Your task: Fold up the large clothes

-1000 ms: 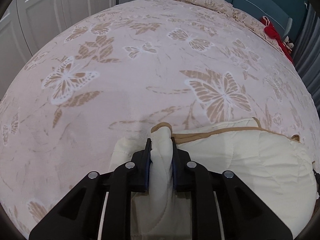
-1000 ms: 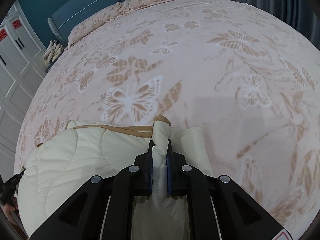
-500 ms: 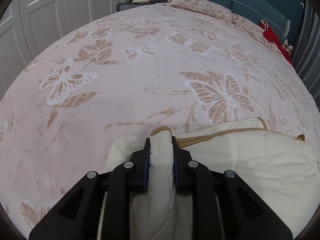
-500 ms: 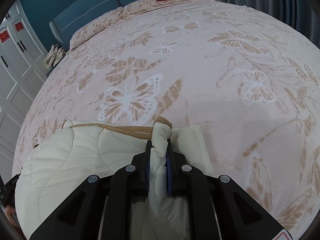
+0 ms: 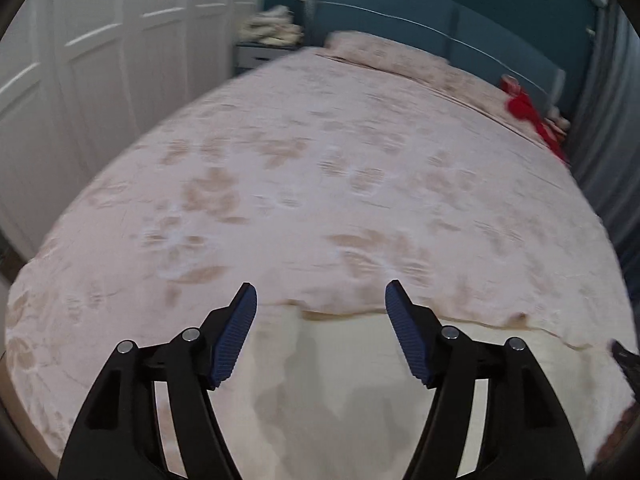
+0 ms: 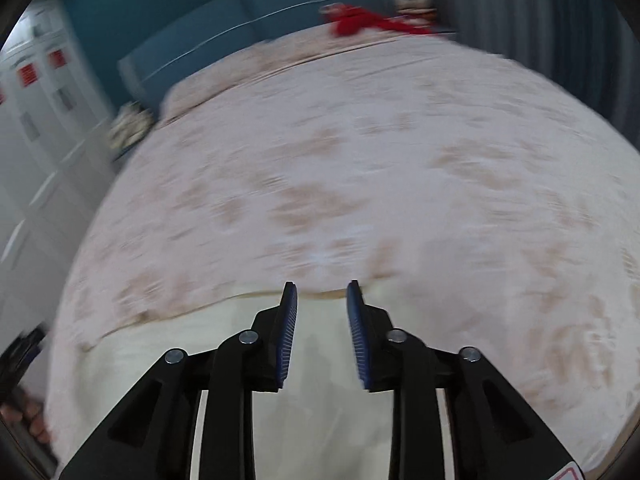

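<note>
both tools hang above the foot of the bed (image 5: pixel 320 184), and neither grips anything. the left hand-held gripper (image 5: pixel 320 300) has its jaws spread wide; the right hand-held gripper (image 6: pixel 318 300) is parted too, though more narrowly. directly below and just ahead of each lies the cream quilted garment (image 5: pixel 360 380), flat on the butterfly-print cover, its tan-trimmed edge (image 6: pixel 248 296) running straight across beyond the fingertips. i take that neat line to be why the jaws are free: the edge looks laid where it belongs. both views are blurred, so finer creases escape me. a red item (image 6: pixel 360 24) sits far ahead by the headboard.
</note>
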Available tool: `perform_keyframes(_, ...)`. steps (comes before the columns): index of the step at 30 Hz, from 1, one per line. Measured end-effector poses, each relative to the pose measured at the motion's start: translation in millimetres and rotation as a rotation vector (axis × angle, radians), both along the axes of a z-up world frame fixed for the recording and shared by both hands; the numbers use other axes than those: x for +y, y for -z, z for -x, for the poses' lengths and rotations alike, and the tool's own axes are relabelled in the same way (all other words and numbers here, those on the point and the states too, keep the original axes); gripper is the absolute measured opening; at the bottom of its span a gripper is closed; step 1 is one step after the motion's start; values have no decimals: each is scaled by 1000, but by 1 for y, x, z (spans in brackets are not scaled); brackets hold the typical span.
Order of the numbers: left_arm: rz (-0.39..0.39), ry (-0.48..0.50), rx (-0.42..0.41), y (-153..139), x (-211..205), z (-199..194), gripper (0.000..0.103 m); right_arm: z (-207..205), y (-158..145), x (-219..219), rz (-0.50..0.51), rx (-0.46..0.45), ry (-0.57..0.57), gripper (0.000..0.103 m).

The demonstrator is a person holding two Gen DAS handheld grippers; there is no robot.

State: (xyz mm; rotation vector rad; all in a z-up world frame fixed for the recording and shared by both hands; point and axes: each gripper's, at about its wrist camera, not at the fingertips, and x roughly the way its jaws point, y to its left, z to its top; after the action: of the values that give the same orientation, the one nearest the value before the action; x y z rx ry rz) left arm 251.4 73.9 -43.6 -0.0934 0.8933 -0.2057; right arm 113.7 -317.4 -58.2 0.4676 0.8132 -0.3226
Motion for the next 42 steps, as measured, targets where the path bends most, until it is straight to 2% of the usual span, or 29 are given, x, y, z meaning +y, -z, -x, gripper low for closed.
perform_keyframes(1, 6, 41, 18, 1, -15, 1, 61, -9, 1, 16, -9, 5, -49, 14)
perform_keyframes(2, 4, 103, 46, 8, -41, 3, 58, -22, 4, 36, -17, 14, -106, 12)
perform_keyframes(4, -43, 157, 63, 23, -75, 6, 52, -45, 16, 70, -12, 39, -188, 9)
perform_keyframes(6, -88, 188, 97, 45, -101, 7, 46, -62, 32, 92, -23, 71, -232, 8)
perform_keyframes(10, -122, 191, 154, 82, -122, 1, 45, -83, 64, 112, -40, 136, -260, 8)
perform_keyframes(16, -150, 186, 172, 112, -128, -8, 45, -102, 101, 120, -28, 200, -281, 6)
perform_keyframes(21, -166, 185, 136, 126, -132, -9, 46, -105, 118, 115, -47, 201, -271, 2)
perform_keyframes(28, -184, 181, 74, 133, -135, -3, 46, -105, 128, 119, -7, 167, -267, 0)
perform_keyframes(42, -200, 173, 26, 140, -141, -3, 49, -110, 138, 117, -12, 127, -252, 0)
